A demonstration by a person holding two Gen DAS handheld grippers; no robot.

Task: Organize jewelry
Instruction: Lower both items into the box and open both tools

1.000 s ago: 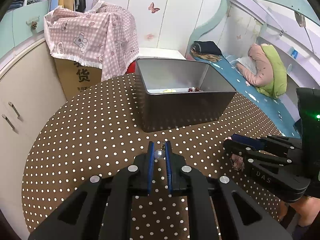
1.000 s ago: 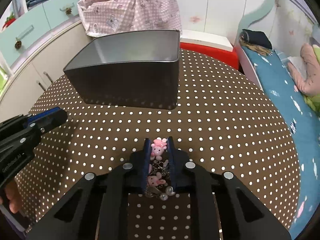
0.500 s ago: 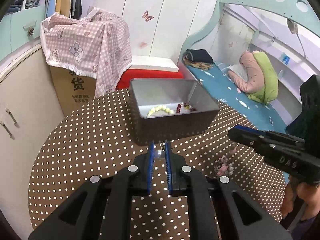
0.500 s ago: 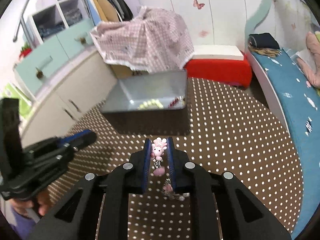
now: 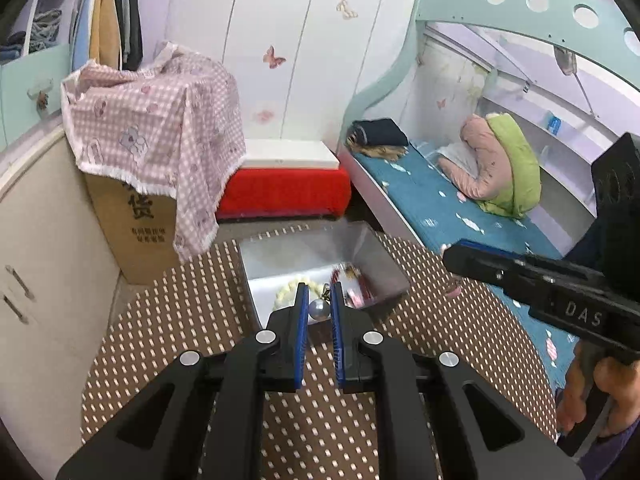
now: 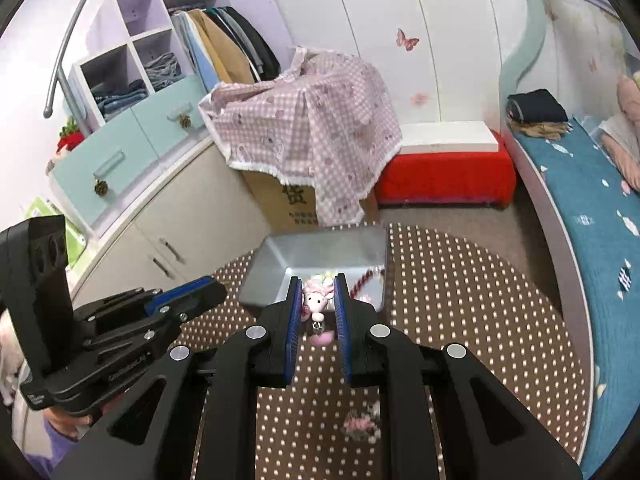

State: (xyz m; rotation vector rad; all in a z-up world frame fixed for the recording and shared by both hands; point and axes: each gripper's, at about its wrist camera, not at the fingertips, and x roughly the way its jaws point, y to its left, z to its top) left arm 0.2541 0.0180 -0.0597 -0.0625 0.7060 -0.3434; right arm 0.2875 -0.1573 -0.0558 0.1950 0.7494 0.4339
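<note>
My left gripper (image 5: 319, 300) is shut on a grey pearl pendant (image 5: 318, 309), held well above the table. Behind it stands the grey metal box (image 5: 372, 256), with a cream bead bracelet (image 5: 286, 292) and red beads (image 5: 358, 286) inside. My right gripper (image 6: 316, 294) is shut on a pink bunny charm (image 6: 316, 300); a chain with more pink charms (image 6: 322, 336) hangs below it. The same box (image 6: 280, 264) lies beyond it. In the left wrist view the right gripper (image 5: 452, 258) reaches in from the right. The right wrist view shows the left gripper (image 6: 208, 290) at the left.
The round table (image 5: 160, 332) has a brown cloth with white dots. A small pink trinket (image 6: 360, 426) lies on it near my right gripper. Behind stand a cardboard box under a pink checked cloth (image 5: 160, 132), a red bench (image 5: 280, 188), cabinets and a bed (image 5: 460, 216).
Both grippers have risen with their pieces of jewelry, so the table and box look smaller and lower. The box's inside with its beads has come into view.
</note>
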